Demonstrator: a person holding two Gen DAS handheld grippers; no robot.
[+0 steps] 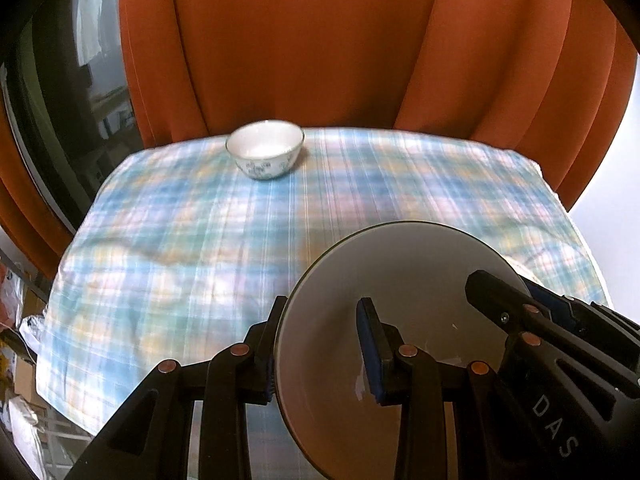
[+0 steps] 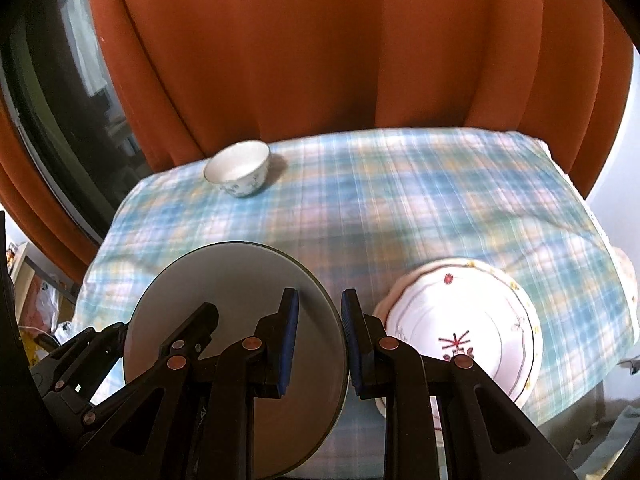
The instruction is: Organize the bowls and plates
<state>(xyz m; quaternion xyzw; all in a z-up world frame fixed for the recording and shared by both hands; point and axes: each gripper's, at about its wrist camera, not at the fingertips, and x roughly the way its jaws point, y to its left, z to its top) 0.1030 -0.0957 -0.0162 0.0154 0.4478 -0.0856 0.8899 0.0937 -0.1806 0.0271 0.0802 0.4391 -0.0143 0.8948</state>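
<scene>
I hold one grey plate point(image 1: 404, 280) with both grippers, above the near part of the plaid-covered table. My left gripper point(image 1: 322, 312) is shut on its left rim, one pad inside the plate and one outside. My right gripper point(image 2: 320, 300) is shut on the right rim of the grey plate point(image 2: 232, 292). A small white bowl with a blue flower pattern point(image 1: 265, 148) point(image 2: 238, 168) stands upright at the far left of the table. To the right of the grey plate, white plates with red flower marks point(image 2: 472, 320) lie on the cloth.
A blue plaid cloth point(image 2: 400, 200) covers the table up to an orange curtain point(image 2: 320, 60) behind it. A dark window point(image 1: 60, 100) is at the left. Boxes and bags point(image 1: 16, 320) lie on the floor beyond the table's left edge.
</scene>
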